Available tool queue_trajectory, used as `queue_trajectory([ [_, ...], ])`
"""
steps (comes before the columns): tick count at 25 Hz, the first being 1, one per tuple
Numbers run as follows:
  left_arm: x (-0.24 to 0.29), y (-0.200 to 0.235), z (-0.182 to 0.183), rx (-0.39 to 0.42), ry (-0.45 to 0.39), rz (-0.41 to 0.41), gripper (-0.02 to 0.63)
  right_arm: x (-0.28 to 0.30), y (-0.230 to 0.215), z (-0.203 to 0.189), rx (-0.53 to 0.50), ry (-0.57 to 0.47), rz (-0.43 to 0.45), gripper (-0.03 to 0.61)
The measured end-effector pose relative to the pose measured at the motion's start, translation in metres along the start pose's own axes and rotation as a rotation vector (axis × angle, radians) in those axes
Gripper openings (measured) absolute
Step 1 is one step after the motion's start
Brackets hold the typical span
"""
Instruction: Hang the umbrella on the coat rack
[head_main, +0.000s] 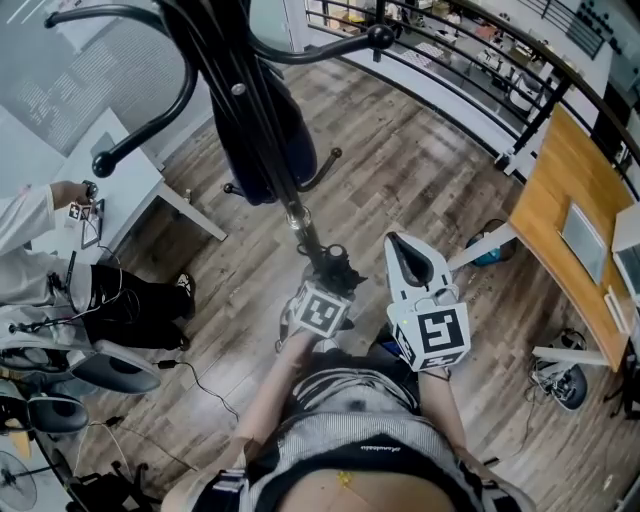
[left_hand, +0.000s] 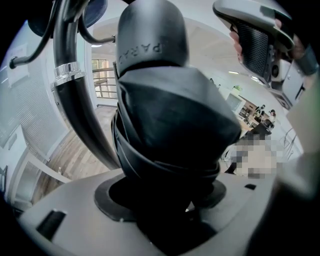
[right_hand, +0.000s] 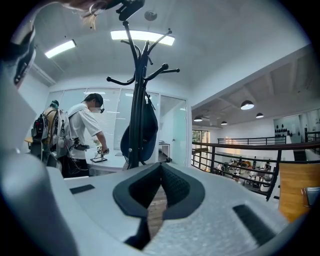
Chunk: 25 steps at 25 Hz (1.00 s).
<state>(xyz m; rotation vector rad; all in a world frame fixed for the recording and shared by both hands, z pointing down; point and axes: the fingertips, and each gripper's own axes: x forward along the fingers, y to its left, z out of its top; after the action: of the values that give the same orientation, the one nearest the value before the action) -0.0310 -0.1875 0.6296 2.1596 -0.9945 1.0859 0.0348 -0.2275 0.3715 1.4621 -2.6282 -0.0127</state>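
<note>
A black folded umbrella (head_main: 333, 265) sits between the jaws of my left gripper (head_main: 322, 292), which is shut on it. In the left gripper view the umbrella (left_hand: 170, 125) fills the middle, its rounded cap uppermost. The black coat rack (head_main: 240, 95) rises just beyond it, its curved hooks spreading at the top and its pole (left_hand: 75, 105) close on the umbrella's left. A dark bag (head_main: 262, 140) hangs on the rack (right_hand: 136, 100). My right gripper (head_main: 405, 250) is held beside the left one; its pads (right_hand: 172, 187) meet at the tips with nothing between them.
A person (head_main: 30, 235) stands at a white table (head_main: 140, 180) on the left. A black railing (head_main: 480, 60) runs along the back right. A wooden desk (head_main: 565, 215) with a laptop stands at the right. Chairs and cables lie at the lower left.
</note>
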Motion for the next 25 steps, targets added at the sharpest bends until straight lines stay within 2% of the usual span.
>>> queue_trajectory([
  [4, 0.002, 0.003, 0.004, 0.003, -0.014, -0.017, 0.267, 0.005, 0.002, -0.002, 0.004, 0.005, 0.0, 0.005],
  [10, 0.001, 0.022, -0.005, -0.016, 0.019, 0.015, 0.267, 0.017, 0.004, 0.0, -0.002, 0.003, 0.011, 0.005],
  [20, 0.006, 0.035, 0.012, 0.05, -0.01, 0.03, 0.267, 0.018, 0.005, 0.004, -0.005, -0.005, 0.001, 0.005],
  [25, 0.014, 0.039, 0.009, 0.048, -0.002, 0.032, 0.267, 0.015, 0.004, 0.004, -0.008, -0.007, -0.004, 0.005],
])
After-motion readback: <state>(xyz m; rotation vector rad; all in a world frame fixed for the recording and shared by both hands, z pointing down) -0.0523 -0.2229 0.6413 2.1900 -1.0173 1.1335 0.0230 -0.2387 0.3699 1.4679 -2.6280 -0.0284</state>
